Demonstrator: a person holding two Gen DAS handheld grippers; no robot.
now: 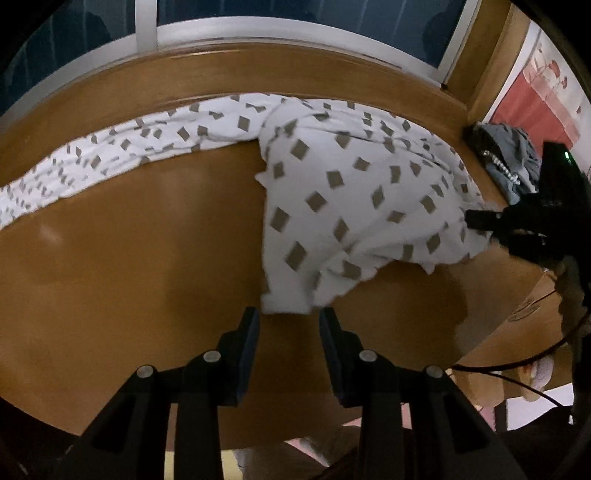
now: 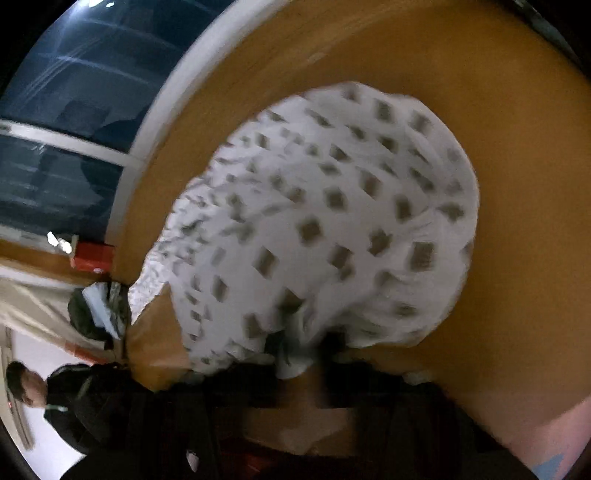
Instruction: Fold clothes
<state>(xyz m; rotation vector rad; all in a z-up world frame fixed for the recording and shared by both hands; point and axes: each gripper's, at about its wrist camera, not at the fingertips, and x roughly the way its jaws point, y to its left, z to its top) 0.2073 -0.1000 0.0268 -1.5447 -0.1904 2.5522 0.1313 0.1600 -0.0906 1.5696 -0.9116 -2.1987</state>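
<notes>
A white garment with grey-brown diamond prints (image 1: 351, 192) lies on the brown wooden table (image 1: 129, 258). One long part stretches left along the far edge and the wider part is bunched toward the near right. My left gripper (image 1: 290, 314) stands open, and the garment's near corner lies just at its fingertips. My right gripper (image 1: 480, 219) pinches the garment's right edge. In the blurred right wrist view the garment (image 2: 325, 206) fills the centre, and a fold is bunched between the fingers of the right gripper (image 2: 301, 350).
A grey-blue pile of clothes (image 1: 513, 162) sits at the table's far right corner. A dark window (image 1: 295, 14) runs behind the table. A cardboard box (image 1: 532, 306) stands off the right edge. A person in dark clothes (image 2: 81, 398) and a red box (image 2: 92, 254) appear at the left.
</notes>
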